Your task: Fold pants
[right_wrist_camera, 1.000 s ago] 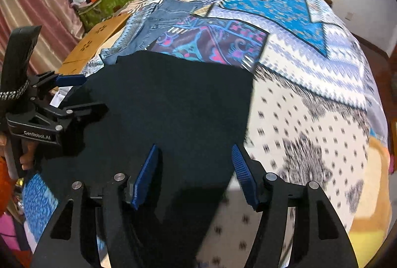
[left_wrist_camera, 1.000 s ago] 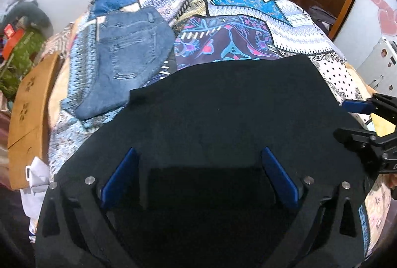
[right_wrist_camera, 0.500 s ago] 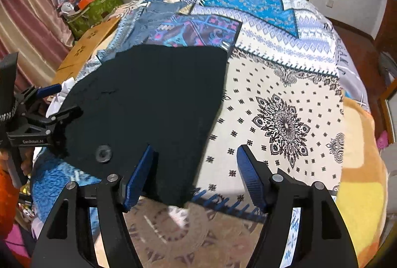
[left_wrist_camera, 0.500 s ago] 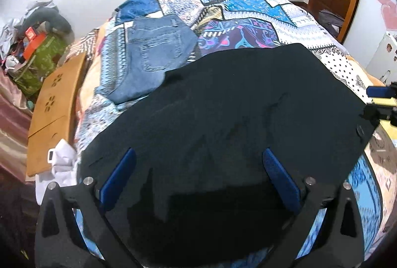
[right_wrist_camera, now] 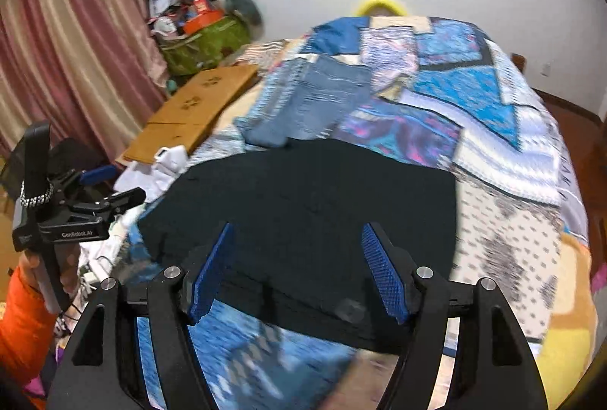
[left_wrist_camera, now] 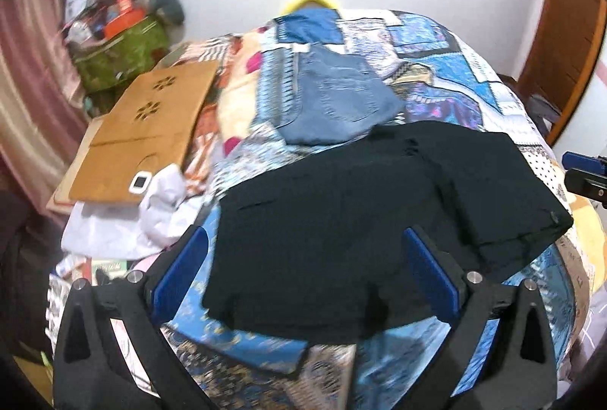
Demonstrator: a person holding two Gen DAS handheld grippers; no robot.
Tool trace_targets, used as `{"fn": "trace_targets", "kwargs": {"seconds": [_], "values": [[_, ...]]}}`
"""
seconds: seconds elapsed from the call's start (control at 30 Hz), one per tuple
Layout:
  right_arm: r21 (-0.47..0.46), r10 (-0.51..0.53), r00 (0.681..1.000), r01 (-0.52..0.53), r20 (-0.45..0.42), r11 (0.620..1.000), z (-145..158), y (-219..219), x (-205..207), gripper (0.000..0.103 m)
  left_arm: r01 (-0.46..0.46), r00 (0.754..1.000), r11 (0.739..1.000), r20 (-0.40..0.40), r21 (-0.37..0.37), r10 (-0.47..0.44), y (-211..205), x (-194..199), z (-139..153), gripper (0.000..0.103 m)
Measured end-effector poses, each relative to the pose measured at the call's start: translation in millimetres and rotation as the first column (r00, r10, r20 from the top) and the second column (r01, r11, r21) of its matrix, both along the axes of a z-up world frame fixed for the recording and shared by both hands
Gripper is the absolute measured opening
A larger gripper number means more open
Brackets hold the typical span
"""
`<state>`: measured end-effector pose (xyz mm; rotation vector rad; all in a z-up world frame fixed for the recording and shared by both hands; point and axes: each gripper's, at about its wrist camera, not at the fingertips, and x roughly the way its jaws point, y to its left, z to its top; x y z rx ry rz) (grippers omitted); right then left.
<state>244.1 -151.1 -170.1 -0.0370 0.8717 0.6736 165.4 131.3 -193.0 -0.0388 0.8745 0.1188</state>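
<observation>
Black pants (left_wrist_camera: 379,231) lie folded flat on the patchwork bedspread (right_wrist_camera: 474,129), where a second ago both tongs sat low over the cloth; now they've lifted away, so this fold looks finished. Left gripper (left_wrist_camera: 303,277) at 9 o'clock: released, nothing held. Right gripper (right_wrist_camera: 299,269) at 3: same. Count: two pairs of pants, with folded jeans (left_wrist_camera: 337,102) at 12, and two grippers.
</observation>
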Motion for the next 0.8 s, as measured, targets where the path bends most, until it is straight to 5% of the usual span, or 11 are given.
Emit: {"fn": "trace_targets", "kwargs": {"seconds": [0.2,0.43,0.5,0.6,0.7,0.8], "values": [[-0.027,0.049,0.996,-0.051,-0.075,0.998,-32.2,45.7,6.8,0.067,-0.097,0.991,0.985,-0.103,-0.143,0.082,45.9,-19.7,-33.6,0.103],[-0.053,0.053,0.986,-0.063,-0.161,0.997,-67.9,61.1,9.3,0.068,-0.179,0.962,0.927,-0.256,-0.330,0.095,71.0,-30.9,-79.7,0.103],[-0.060,0.063,0.984,-0.074,-0.164,0.995,-68.6,61.8,8.2,0.069,-0.177,0.959,0.894,-0.276,-0.411,0.063,70.5,-30.3,-87.5,0.103],[-0.070,0.070,0.984,-0.083,-0.162,0.994,-68.0,64.7,7.1,0.069,-0.155,0.954,0.789,-0.296,-0.594,-0.036,66.8,-26.1,-103.7,0.103],[-0.067,0.077,0.985,-0.088,-0.156,0.994,-68.1,65.5,5.9,0.071,-0.157,0.953,0.774,-0.299,-0.613,-0.044,61.1,-16.7,-112.2,0.103],[-0.066,0.085,0.986,-0.095,-0.141,0.993,-68.9,66.7,4.4,0.073,-0.191,0.950,0.728,-0.312,-0.658,-0.033,65.1,-4.1,-120.9,0.103]]}}
